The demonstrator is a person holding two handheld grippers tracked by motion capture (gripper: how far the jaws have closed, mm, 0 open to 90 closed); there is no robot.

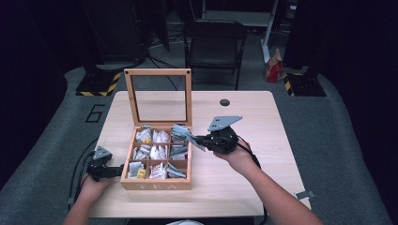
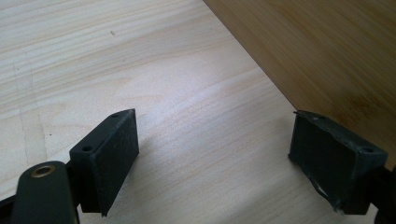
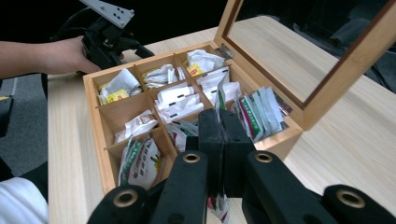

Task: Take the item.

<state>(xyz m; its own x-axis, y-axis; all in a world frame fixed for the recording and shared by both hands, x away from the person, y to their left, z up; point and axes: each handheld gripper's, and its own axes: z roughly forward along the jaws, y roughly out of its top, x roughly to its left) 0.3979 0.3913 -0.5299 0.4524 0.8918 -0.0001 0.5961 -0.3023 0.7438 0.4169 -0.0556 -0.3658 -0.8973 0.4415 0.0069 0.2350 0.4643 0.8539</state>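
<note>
Midway through, by the look of it. Right gripper (image 1: 202, 139) held just beside the right wall of the wooden tea box (image 1: 156, 183), jaws pressed together on a single tea packet (image 3: 220, 100) — thin, standing on edge between the pads, its upper end poking up past the jaw tips and its lower end hanging below them in the right gripper view. Packet clear of the compartments, over the box's right edge near the far-right cell; whether being lifted out or carried in cannot be told from this one moment. Judged as a packet taken from the stack of green-and-white sachets (image 3: 259, 112) in that cell, with the carry and the set-down yet to come. Left gripper (image 1: 109, 172) low on the table (image 1: 244, 117), at the box's left wall near its front corner, jaws spread wide with nothing between them but bare wood, one pad (image 2: 332, 154) close against the box side — steadying, most likely, not grasping. Glass-paned lid (image 1: 158, 96) upright and fully open. All nine cells holding packets, so plenty left if sorting or emptying is the aim.
</note>
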